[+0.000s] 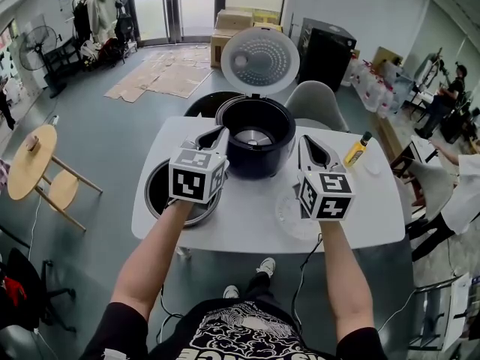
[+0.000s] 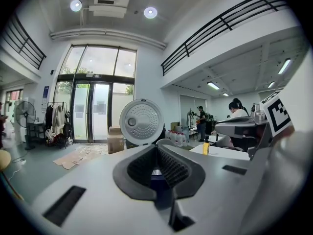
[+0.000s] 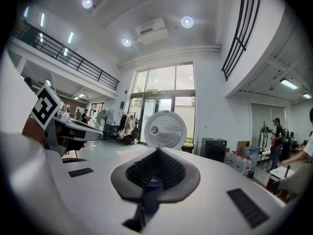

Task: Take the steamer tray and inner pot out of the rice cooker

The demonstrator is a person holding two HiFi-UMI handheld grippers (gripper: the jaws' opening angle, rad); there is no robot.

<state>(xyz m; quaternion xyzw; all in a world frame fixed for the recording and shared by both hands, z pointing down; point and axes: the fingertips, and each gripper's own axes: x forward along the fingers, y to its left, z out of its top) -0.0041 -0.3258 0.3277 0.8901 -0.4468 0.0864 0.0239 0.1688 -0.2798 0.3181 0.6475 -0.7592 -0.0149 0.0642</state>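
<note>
Now both pairs of jaws are closed together on nothing. The left gripper (image 1: 218,133) hovers over the inner pot (image 1: 154,191) on the table (image 1: 247,220). The translucent steamer tray (image 1: 288,214) lies beneath the right gripper (image 1: 304,141). The open rice cooker (image 1: 255,165) stands just ahead, between them.

No words, labels or numbers can be read in any view.

Black rice cooker (image 1: 259,160) stands open, lid (image 1: 259,60) upright; the inner pot (image 1: 157,190) sits left of it, the clear steamer tray (image 1: 289,216) right.
</note>
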